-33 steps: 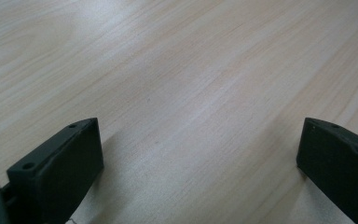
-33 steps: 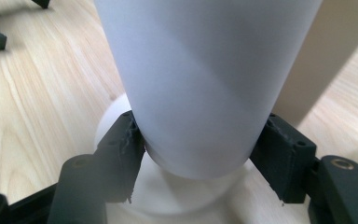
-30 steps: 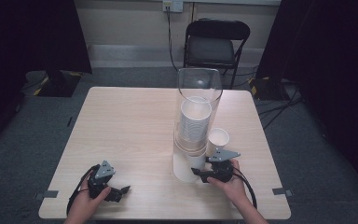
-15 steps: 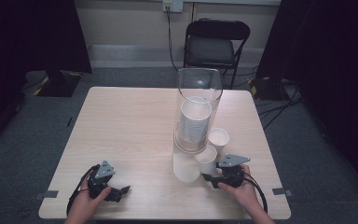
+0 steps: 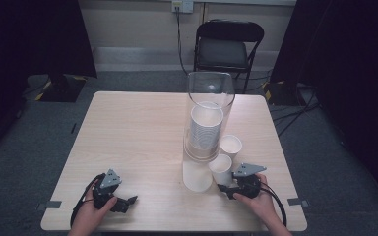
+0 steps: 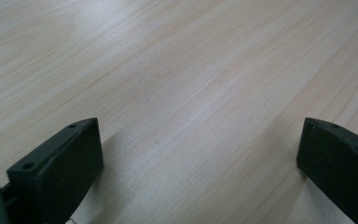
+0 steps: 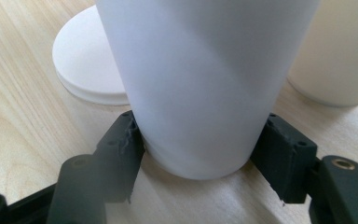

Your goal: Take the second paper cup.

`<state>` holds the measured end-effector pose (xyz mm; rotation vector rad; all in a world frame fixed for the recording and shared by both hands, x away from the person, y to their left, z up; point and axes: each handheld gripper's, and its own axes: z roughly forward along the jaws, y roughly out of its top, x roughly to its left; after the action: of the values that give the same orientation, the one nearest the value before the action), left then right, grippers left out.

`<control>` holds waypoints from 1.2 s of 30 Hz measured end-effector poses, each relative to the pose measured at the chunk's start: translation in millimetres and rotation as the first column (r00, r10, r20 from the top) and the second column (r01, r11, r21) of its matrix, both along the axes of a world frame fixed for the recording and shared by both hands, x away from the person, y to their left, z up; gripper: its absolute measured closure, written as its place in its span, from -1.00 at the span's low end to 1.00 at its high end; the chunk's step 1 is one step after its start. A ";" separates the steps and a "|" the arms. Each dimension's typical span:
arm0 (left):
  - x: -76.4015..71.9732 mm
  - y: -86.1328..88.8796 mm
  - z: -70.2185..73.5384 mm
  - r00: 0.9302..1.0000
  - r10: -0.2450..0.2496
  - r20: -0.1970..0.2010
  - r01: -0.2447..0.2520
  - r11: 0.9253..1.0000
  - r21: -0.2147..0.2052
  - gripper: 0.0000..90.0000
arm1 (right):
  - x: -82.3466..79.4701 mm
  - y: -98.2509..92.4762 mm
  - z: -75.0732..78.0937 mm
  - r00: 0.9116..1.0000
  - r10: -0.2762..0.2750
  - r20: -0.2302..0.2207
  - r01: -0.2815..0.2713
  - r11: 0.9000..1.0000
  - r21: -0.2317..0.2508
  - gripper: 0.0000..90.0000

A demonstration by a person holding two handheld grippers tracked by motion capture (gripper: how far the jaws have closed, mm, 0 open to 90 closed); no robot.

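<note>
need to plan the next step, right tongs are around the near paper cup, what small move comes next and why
Probably open the right tongs and back away. Their jaws clamp the base of the near paper cup, which stands upright on the table beside the other cup, so it looks already placed.

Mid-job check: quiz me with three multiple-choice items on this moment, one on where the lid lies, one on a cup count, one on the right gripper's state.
1. Where does the white lid lie?
A. flat on the table, in front of the clear tube
B. on top of the tube
C. on the chair

2. How many cups stand loose on the table outside the tube?
A. none
B. two
C. five

3. What is the right gripper doing?
A. gaping over bare wood
B. closed on the near cup at its base
C. holding the lid

Answers: 1 A, the high view shows it flat beside the tube's foot. 2 B, the near cup and the far cup. 3 B, both jaws press on the cup's sides.
</note>
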<state>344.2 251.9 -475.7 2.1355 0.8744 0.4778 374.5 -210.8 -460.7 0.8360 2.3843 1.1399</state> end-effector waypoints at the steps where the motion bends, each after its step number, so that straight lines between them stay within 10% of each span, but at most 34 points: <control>1: 0.1 0.0 0.0 1.000 0.000 0.000 0.000 1.000 0.000 -1.00 | -0.1 -0.2 0.0 1.000 -0.004 -0.001 0.004 1.000 -0.001 -0.20; 36: 0.1 0.1 0.0 1.000 0.000 0.000 0.000 1.000 0.000 -1.00 | -5.9 -13.1 1.9 0.999 -0.045 0.023 0.046 0.997 -0.055 -0.54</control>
<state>344.3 251.9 -475.7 2.1357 0.8740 0.4777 368.6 -223.9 -458.8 0.8506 2.3552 1.0555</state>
